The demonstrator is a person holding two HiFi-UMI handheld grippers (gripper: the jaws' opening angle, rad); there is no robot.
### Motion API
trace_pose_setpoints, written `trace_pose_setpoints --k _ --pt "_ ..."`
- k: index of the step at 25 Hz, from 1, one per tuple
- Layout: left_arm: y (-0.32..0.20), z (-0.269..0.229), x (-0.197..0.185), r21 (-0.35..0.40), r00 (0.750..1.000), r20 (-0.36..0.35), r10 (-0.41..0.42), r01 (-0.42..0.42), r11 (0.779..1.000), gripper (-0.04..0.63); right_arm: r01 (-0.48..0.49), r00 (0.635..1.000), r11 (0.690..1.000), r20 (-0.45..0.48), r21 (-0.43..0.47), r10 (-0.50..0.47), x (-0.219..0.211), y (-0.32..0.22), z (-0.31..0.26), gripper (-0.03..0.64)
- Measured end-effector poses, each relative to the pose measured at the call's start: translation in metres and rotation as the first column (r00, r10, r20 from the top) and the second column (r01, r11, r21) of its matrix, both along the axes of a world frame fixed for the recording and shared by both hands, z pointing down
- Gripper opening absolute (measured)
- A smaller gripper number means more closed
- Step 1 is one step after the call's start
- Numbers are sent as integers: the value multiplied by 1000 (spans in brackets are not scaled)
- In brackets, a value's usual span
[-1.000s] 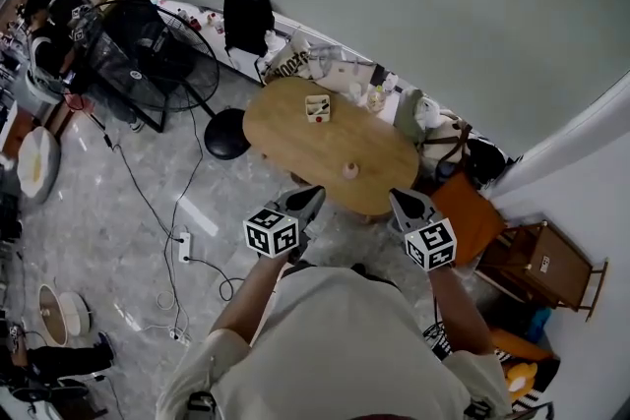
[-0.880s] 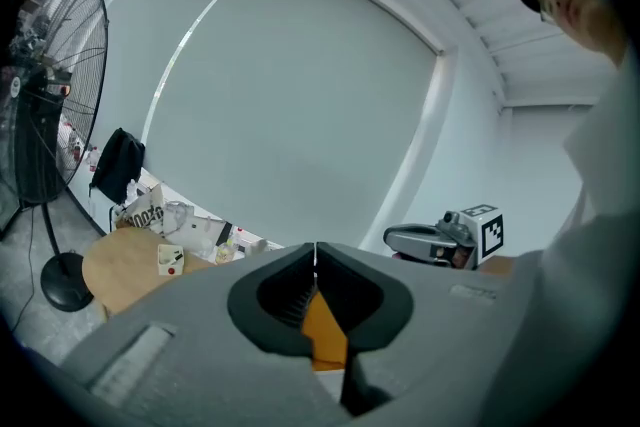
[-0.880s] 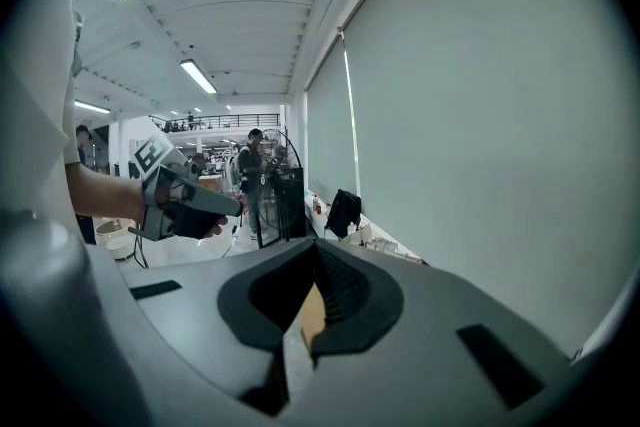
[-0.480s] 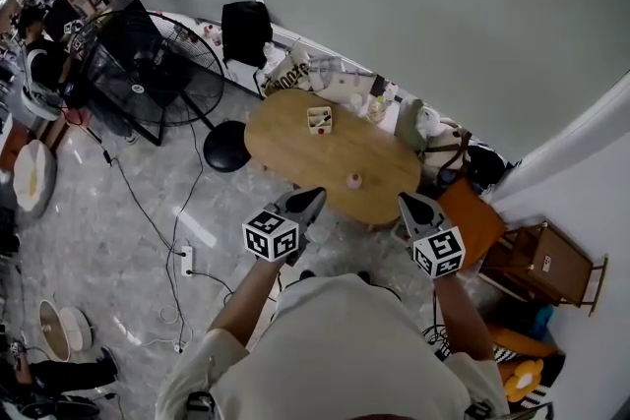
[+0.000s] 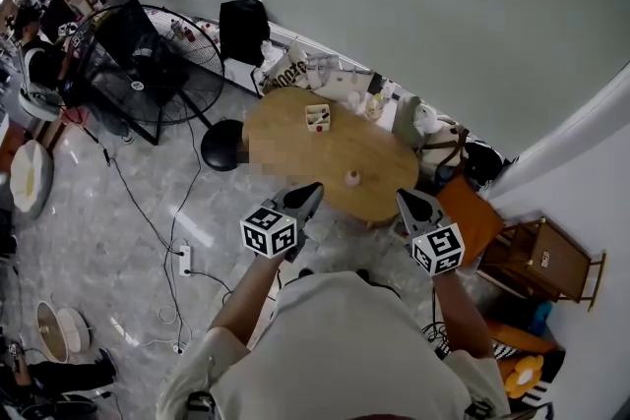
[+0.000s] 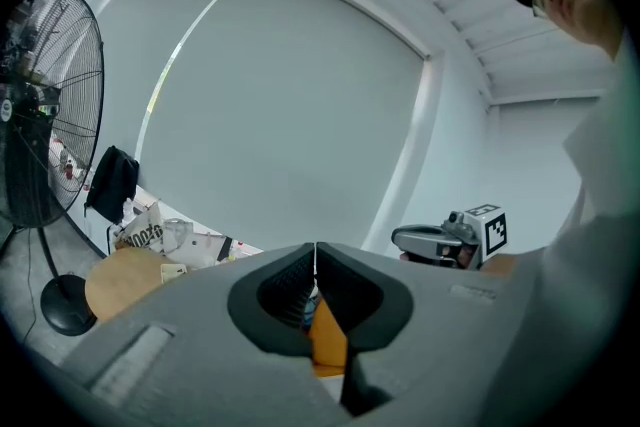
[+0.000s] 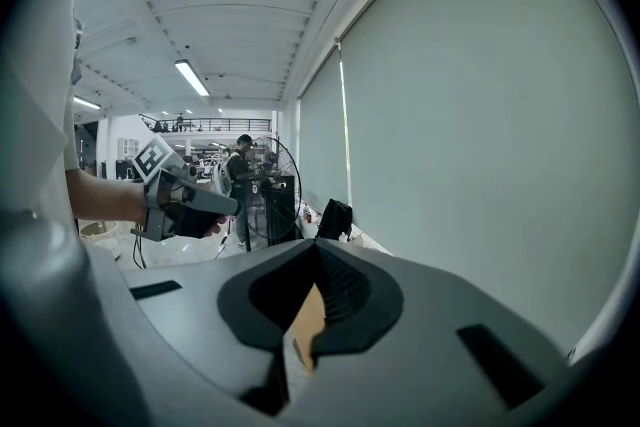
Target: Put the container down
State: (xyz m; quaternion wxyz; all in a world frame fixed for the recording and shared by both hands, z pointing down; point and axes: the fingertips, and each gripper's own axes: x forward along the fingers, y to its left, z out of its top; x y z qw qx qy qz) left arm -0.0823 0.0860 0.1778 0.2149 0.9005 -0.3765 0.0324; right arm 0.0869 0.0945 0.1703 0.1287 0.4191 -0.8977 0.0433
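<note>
Barely shifted since a second ago, the left hand-held gripper (image 5: 313,189) and the right hand-held gripper (image 5: 402,196) hang side by side by the near edge of the oval counter (image 5: 379,157), each with its jaws pressed together on nothing. The white container (image 5: 317,117) sits on the counter's far side, well apart from both.

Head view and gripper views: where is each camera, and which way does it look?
Head view: on the person's head, looking steeply down at the oval wooden table; shows both forearms, left gripper and right gripper.
Left gripper view: on the left gripper, looking along its shut jaws at the grey wall; right gripper shows.
Right gripper view: on the right gripper, looking along its shut jaws beside that grey wall; left gripper shows.
Shared: all three show the standing fan.
</note>
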Motion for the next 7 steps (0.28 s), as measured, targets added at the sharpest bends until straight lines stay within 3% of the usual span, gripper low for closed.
trace_pose_setpoints --k 7 --pt "16 -4 -17 -3 1000 -7 2 -2 1000 23 4 1000 1000 -11 5 -4 -18 16 -8 3"
